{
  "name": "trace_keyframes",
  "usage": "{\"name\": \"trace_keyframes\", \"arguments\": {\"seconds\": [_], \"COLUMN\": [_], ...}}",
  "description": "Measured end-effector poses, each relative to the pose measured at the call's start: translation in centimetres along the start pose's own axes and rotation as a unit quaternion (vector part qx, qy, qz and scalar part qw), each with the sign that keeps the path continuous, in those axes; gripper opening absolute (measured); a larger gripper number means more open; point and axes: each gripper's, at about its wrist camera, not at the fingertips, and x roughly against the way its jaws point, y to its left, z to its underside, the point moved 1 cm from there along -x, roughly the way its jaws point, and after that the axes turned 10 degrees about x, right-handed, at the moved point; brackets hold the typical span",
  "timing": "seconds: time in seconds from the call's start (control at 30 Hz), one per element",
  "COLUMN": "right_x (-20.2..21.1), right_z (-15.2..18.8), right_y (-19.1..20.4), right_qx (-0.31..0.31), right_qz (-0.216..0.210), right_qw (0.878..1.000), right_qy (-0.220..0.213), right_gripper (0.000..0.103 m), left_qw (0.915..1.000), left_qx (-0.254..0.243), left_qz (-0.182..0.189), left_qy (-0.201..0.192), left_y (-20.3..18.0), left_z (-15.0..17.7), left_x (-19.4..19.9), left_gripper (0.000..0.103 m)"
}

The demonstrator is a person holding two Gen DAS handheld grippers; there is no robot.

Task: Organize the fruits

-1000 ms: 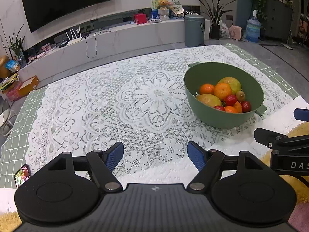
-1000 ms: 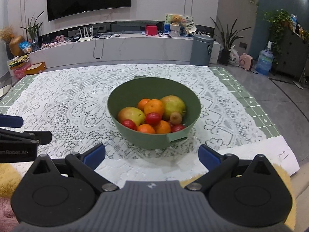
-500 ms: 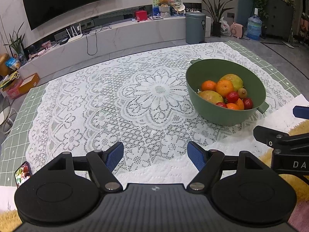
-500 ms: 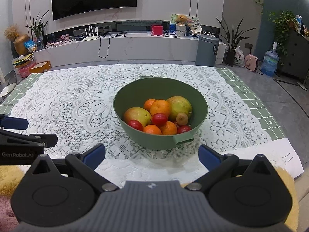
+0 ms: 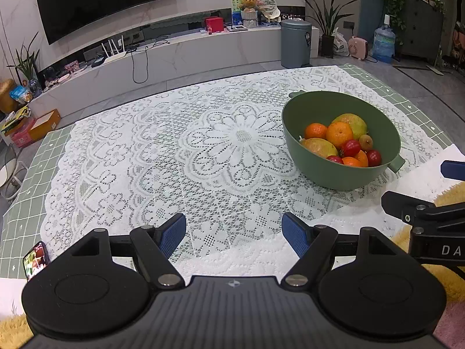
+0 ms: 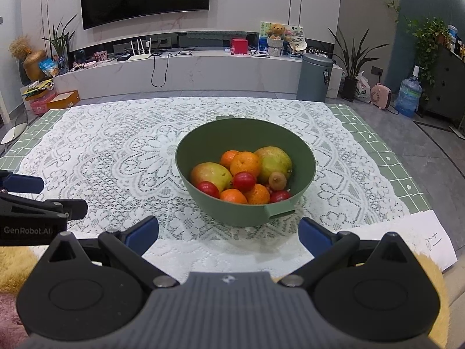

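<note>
A green bowl stands on the white lace tablecloth, right of the table's middle. Inside lie two mangoes, several oranges, red plums and a small brown kiwi. My right gripper is open just short of the bowl's near side, with nothing between its blue pads. My left gripper is open over bare lace to the bowl's left, also empty. The other gripper shows at the edge of each view.
A white sheet of paper lies at the near right corner of the table. A phone rests at the near left edge. Yellow fur borders the near side. Beyond the table are a grey bin and a TV bench.
Both grippers have drawn back and risen slightly, so the bowl sits a little farther off in each view. Both stay open and the fruit has not moved.
</note>
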Motion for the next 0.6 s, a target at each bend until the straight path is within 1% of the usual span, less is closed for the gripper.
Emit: {"name": "trace_keyframes", "arguments": {"seconds": [0.6], "right_x": [0.14], "right_z": [0.08], "right_y": [0.06], "right_qx": [-0.002], "right_qz": [-0.005], "right_qw": [1.000], "right_qy": [0.002], "right_gripper": [0.099], "left_qw": [1.0000], "left_qx": [0.002], "left_qz": [0.000], "left_qy": [-0.002], "left_y": [0.07], "left_z": [-0.02], "left_x": [0.23], "left_gripper": [0.088]}}
